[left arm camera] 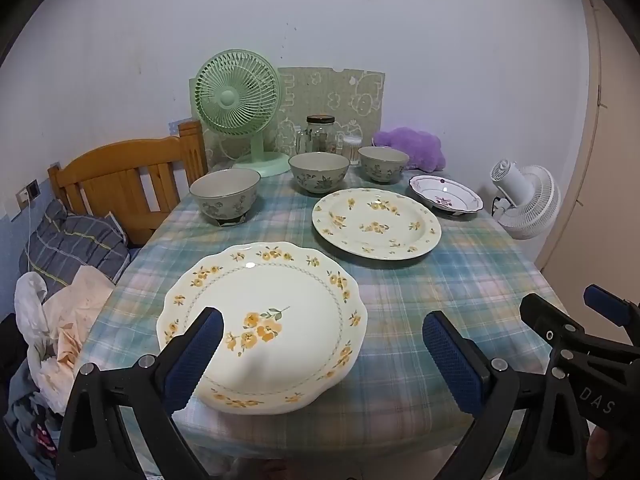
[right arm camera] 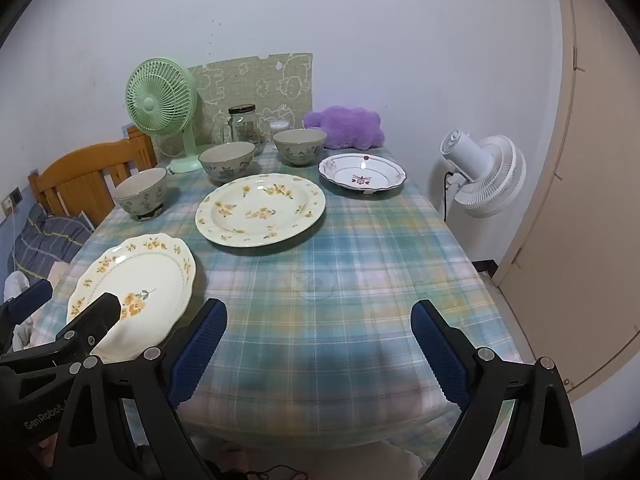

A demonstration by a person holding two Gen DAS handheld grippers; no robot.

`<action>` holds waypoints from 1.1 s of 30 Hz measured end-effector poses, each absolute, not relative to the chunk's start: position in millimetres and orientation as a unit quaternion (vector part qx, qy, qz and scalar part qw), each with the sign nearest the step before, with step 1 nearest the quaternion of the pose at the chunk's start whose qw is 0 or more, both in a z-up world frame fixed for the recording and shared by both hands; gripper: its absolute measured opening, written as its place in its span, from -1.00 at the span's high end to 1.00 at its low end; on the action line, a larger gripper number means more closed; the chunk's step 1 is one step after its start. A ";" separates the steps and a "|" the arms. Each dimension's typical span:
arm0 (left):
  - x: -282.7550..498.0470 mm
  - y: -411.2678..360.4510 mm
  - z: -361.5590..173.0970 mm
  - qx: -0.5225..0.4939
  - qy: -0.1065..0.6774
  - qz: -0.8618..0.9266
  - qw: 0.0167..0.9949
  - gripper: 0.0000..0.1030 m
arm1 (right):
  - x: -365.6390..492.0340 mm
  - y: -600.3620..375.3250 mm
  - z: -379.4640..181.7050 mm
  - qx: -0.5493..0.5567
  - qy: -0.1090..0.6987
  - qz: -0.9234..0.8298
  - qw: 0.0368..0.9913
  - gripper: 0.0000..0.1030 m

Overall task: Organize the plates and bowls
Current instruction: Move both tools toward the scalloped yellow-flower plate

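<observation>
A scalloped plate with yellow flowers [left arm camera: 272, 312] [right arm camera: 148, 276] lies near the table's front left. A round yellow-flowered plate [left arm camera: 376, 222] [right arm camera: 260, 208] lies behind it, and a small purple-patterned plate [left arm camera: 446, 198] [right arm camera: 362, 176] at the right rear. Three floral bowls stand in a row behind: left [left arm camera: 224, 194] [right arm camera: 140, 190], middle [left arm camera: 319, 170] [right arm camera: 226, 162], right [left arm camera: 383, 163] [right arm camera: 300, 145]. My left gripper [left arm camera: 322, 344] is open over the scalloped plate's near edge. My right gripper [right arm camera: 318, 334] is open and empty above the tablecloth to its right.
The plaid-clothed table [left arm camera: 460, 280] [right arm camera: 360, 260] has a green fan [left arm camera: 236, 96], a glass jar [left arm camera: 320, 132], a cotton-swab tub and a purple plush [left arm camera: 416, 148] along the wall. A wooden headboard [left arm camera: 120, 184] and bedding are left; a white fan [right arm camera: 488, 176] and door are right.
</observation>
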State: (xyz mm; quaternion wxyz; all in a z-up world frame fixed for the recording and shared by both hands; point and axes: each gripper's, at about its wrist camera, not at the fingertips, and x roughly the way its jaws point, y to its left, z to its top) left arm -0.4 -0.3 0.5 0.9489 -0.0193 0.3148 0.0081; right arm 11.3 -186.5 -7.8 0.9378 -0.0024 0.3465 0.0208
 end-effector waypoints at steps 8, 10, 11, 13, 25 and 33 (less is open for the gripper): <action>-4.6 -5.2 -3.5 -0.016 0.311 0.014 0.950 -0.94 | 11.2 -187.6 -6.5 -0.007 0.345 0.018 0.938 -0.85; -3.3 -0.3 2.1 -0.015 0.307 0.015 0.951 -0.94 | 11.7 -188.1 -6.0 -0.008 0.344 0.018 0.939 -0.85; -3.7 0.0 2.5 -0.015 0.306 0.015 0.952 -0.94 | 12.0 -188.0 -5.4 -0.009 0.344 0.018 0.939 -0.84; -4.2 0.4 3.4 -0.014 0.305 0.016 0.952 -0.94 | 11.5 -187.6 -5.5 -0.008 0.344 0.018 0.939 -0.84; 0.7 3.7 2.8 -0.029 0.320 0.012 0.947 -0.94 | 14.2 -184.0 -4.5 -0.011 0.345 0.018 0.938 -0.85; 1.3 3.6 2.5 -0.024 0.310 0.014 0.950 -0.94 | 19.2 -179.5 -5.0 -0.014 0.350 0.015 0.936 -0.85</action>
